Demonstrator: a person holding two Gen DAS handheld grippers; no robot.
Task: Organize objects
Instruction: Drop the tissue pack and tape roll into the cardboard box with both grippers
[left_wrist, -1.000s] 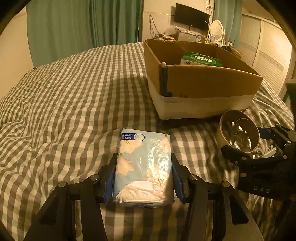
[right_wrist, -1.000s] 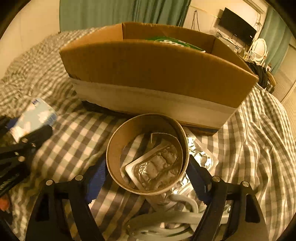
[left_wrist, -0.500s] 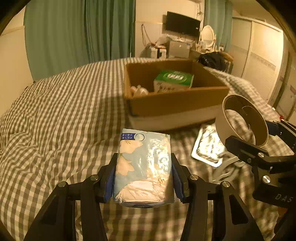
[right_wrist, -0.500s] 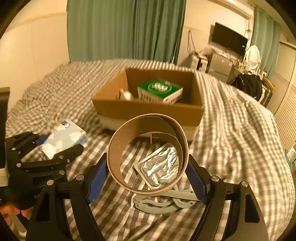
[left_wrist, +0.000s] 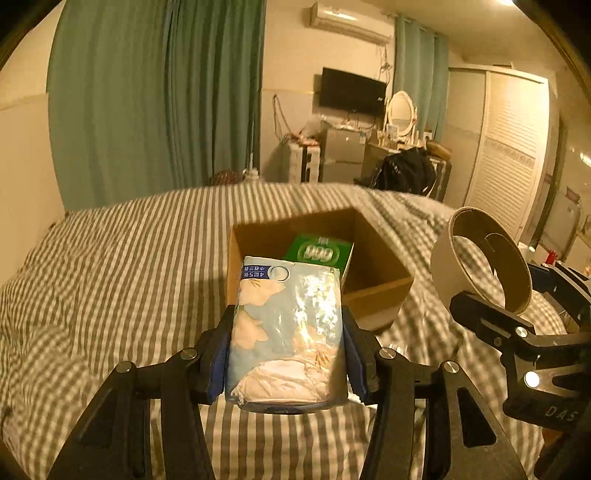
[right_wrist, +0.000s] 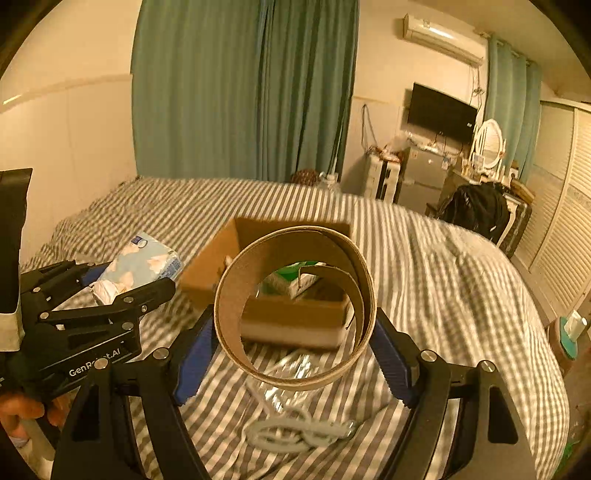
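My left gripper (left_wrist: 286, 354) is shut on a pale blue flowered tissue pack (left_wrist: 286, 325), held in the air short of the open cardboard box (left_wrist: 373, 295). A green carton (left_wrist: 320, 254) lies inside the box. My right gripper (right_wrist: 295, 339) is shut on a brown cardboard ring (right_wrist: 295, 310), also lifted, to the right of the tissue pack (right_wrist: 142, 264). The ring (left_wrist: 484, 258) and the right gripper (left_wrist: 517, 317) show at the right of the left wrist view. Through the ring I see the box (right_wrist: 291, 325) and the green carton (right_wrist: 291, 280).
A foil blister sheet (right_wrist: 291, 373) and a white looped plastic piece (right_wrist: 295, 432) lie on the checked bedspread (left_wrist: 110, 280) below my right gripper. A hand (right_wrist: 22, 411) holds the left gripper (right_wrist: 133, 280). Furniture, a dark bag (right_wrist: 476, 210) and green curtains stand beyond the bed.
Both grippers have risen well above the bed with their loads. The box now appears lower and farther, its inside showing. The foil sheet and white piece stayed on the bed.
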